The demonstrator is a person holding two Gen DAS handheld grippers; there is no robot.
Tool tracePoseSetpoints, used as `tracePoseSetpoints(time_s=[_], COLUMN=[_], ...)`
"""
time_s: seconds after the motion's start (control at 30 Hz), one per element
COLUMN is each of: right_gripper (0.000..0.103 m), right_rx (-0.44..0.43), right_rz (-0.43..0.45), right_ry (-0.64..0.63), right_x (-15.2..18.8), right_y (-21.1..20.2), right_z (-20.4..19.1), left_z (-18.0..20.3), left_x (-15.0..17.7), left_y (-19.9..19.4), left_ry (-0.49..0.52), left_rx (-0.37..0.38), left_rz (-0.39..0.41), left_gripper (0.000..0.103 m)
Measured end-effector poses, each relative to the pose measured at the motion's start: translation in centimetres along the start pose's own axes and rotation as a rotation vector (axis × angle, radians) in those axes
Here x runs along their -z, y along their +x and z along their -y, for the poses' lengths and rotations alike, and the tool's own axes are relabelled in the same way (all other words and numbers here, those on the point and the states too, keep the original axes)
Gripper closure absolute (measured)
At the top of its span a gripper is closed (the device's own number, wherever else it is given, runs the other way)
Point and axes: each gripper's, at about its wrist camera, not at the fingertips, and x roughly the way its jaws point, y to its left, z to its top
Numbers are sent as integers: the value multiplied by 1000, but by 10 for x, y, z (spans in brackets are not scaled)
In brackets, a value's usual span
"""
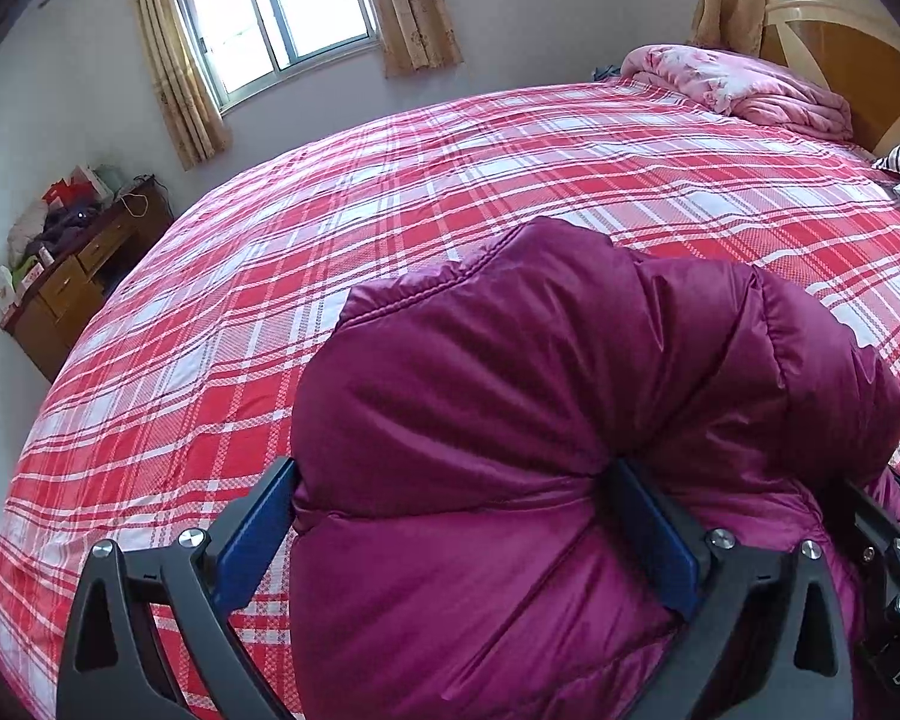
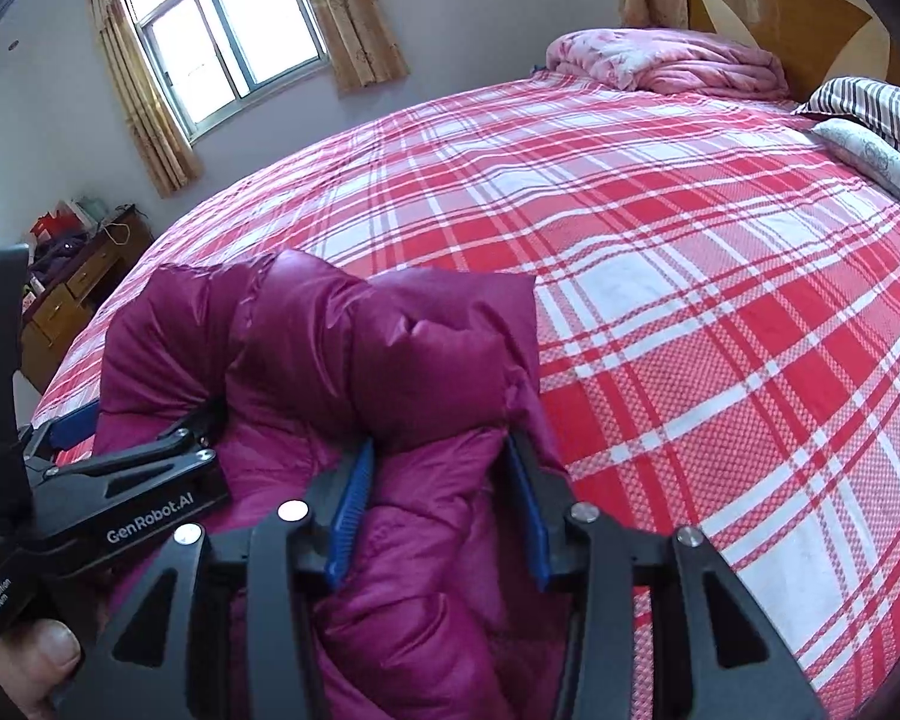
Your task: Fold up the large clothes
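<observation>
While both clamp the puffy purple jacket (image 1: 510,420) above the plaid bed (image 1: 390,180), the left gripper (image 1: 450,534) and right gripper (image 2: 438,480) sit side by side, apparently nearly touching.

You have a shiny magenta quilted down jacket (image 1: 510,396) bunched into a thick, puffy roll near the foot of the bed. Its stitched panels bulge upward and crease where the fabric is pinched at two spots along its near edge, and its far end (image 2: 450,336) slumps onto the bedding.
</observation>
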Motion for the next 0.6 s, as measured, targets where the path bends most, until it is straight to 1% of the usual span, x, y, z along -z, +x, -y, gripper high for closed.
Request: tracePoseSetpoints(time_s=[0.6], right_gripper=[54], right_rx=[36], right_rz=[-27], right_ry=[-7], right_x=[0], right_y=[7], right_z=[-2], left_z=[4], left_x=[0], left_y=[8], left_ry=[11], left_rx=[9], left_rz=[-27], left_gripper=[1])
